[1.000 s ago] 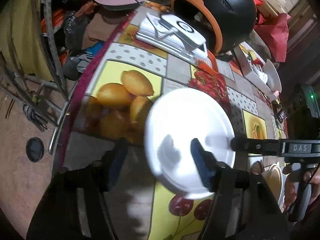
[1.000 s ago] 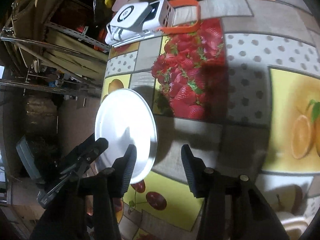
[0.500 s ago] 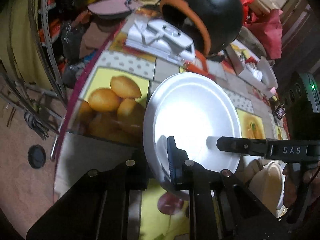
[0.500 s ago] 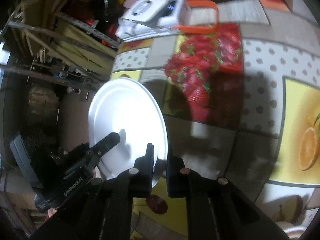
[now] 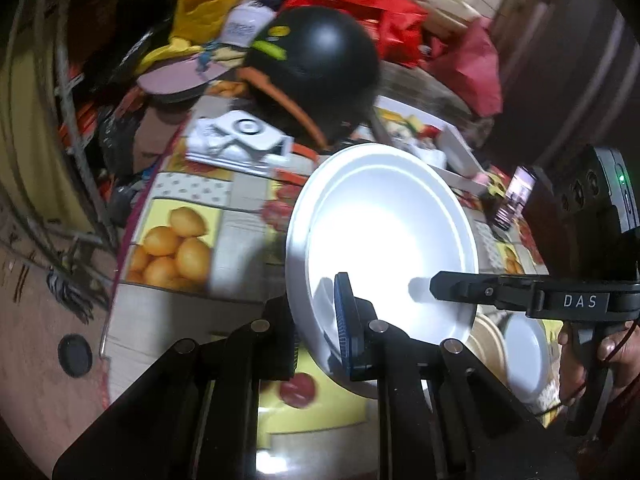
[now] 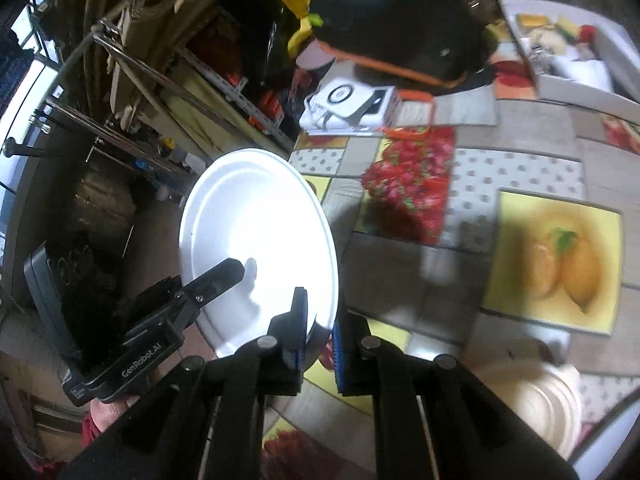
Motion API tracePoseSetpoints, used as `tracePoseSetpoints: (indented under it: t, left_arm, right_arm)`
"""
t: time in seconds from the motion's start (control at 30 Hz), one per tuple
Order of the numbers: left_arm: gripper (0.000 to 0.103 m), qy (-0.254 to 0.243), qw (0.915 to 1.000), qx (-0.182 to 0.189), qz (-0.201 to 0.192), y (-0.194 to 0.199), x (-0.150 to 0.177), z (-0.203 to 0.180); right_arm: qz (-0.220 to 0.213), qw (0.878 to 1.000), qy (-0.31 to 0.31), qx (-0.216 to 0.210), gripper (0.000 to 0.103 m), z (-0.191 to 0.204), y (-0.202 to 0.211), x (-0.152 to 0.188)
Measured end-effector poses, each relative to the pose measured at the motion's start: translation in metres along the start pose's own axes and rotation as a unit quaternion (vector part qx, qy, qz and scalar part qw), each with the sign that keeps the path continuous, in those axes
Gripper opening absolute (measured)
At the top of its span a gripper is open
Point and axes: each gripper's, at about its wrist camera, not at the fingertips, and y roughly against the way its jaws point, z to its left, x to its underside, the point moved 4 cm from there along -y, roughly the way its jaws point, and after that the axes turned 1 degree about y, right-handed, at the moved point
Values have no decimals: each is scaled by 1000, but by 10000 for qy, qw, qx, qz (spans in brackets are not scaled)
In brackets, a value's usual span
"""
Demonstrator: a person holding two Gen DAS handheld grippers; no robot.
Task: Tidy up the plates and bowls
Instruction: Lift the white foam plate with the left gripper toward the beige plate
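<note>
Both grippers were clamped on the white plate (image 5: pixel 384 240) at frame centre — the left gripper (image 5: pixel 320 320) and right gripper (image 6: pixel 320 332) pinching opposite rims, clear of the tablecloth (image 6: pixel 520 168) — so I judged it best carried level toward the stack (image 5: pixel 516 348) at lower right.

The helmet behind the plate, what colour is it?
Black helmet with an orange rim, clearest in the left wrist view.
</note>
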Motion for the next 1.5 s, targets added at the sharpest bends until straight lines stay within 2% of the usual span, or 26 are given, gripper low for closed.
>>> tracePoseSetpoints:
  t: [0.3,0.67,1.0,1.3,1.5]
  left_arm:
    - [15,-555,9982,223,97,3,18,-80]
    - [15,-730,9951,370,563,-33,54,-149]
    - [15,-477,9948,195,882,-50,90,-155]
    - [15,-299,9943,-63,1019,-58,96,-142]
    - [15,-244,9930,-39,1157,-66,101,-137]
  right_arm:
    - [-428,9988,-215,72,11,-36,63,37]
    - [-346,9972,-622,237,12,-92,98,77]
    - [90,9983,-481,310,12,-114,94,96]
    - [306,9983,-414,277,12,-115,77,97]
    - [399,9976,-469,316,13,-117,70,98]
